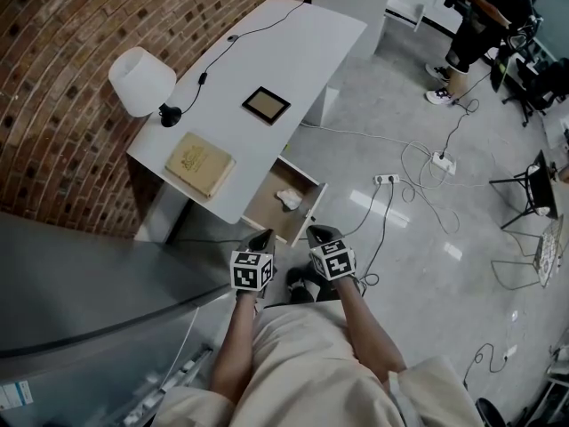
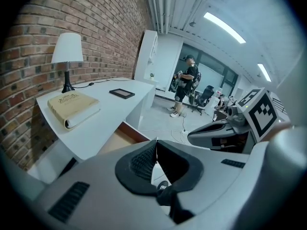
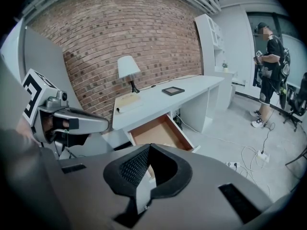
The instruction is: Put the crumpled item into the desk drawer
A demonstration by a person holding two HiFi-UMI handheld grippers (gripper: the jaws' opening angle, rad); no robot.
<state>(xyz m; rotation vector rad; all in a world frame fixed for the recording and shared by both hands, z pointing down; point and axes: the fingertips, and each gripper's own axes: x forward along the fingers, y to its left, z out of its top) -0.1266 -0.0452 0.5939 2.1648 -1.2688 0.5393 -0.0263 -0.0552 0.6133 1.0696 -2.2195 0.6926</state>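
Observation:
The crumpled white item [image 1: 289, 199] lies inside the open desk drawer [image 1: 309, 213], near its front end. This drawer [image 3: 160, 131] hangs pulled out from under the white desk [image 1: 293, 52]. Both grippers are held close to the person's body, on the near side of the drawer and apart from it. The left gripper [image 1: 262, 236] is shut with nothing in it; its jaws meet tip to tip in the left gripper view [image 2: 156, 143]. My right gripper [image 1: 320, 233] is likewise shut and empty [image 3: 149, 146]. Neither gripper view shows the crumpled item.
On the desk stand a white lamp [image 1: 142, 80], a tan book [image 1: 200, 163] and a dark picture frame [image 1: 266, 104]. Cables and a power strip [image 1: 387, 179] trail over the floor to the right. A person [image 1: 480, 16] stands far off. A grey slab [image 1: 89, 301] lies left.

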